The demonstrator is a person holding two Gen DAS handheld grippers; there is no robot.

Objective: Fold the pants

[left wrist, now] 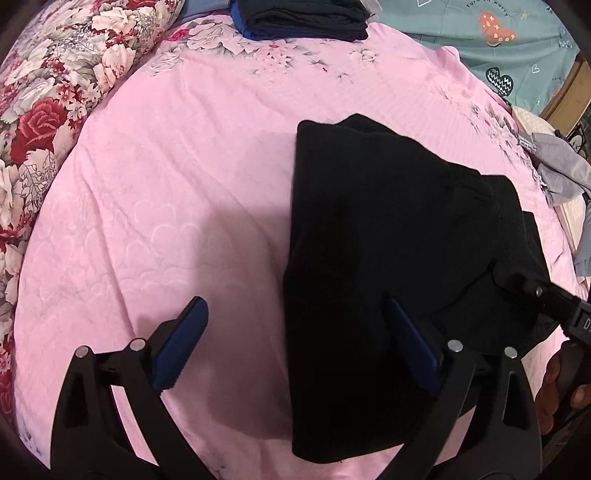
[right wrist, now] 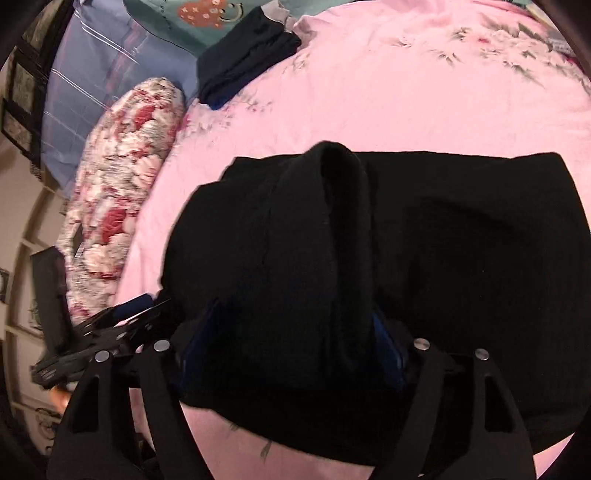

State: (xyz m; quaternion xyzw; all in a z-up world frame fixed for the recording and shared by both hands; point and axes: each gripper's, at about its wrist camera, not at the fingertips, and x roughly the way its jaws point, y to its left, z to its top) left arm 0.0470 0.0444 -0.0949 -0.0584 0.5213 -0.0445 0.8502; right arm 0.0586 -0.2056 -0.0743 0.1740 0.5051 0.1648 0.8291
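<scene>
left wrist view: left tool (left wrist: 295,343) spread wide, nothing pinched. one pad hangs over the bare pink bedsheet (left wrist: 177,177), the other over the near edge of the black pants (left wrist: 388,240). pants lie folded on the right half of the bed, already a compact block w/ a thicker top layer toward the right. right tool (left wrist: 532,291) comes in from the right at that top layer, prob setting the last fold down. a hand (left wrist: 561,384) shows at the lower right edge.

right wrist view: right tool (right wrist: 295,347) has a raised hump of the pants (right wrist: 332,221) between its pads; jaws stand wide. cloth is dark and hides the pads, so can't tell if they press it or have let go. left tool (right wrist: 110,332) sits at lower left, just off the pants' edge.

around: floral quilt (left wrist: 55,92) along the left side, a stack of dark folded clothes (left wrist: 303,18) at the far edge, teal blanket (left wrist: 498,44) and grey cloth (left wrist: 561,173) far right. all well apart from the pants, nothing blocks the fold.
</scene>
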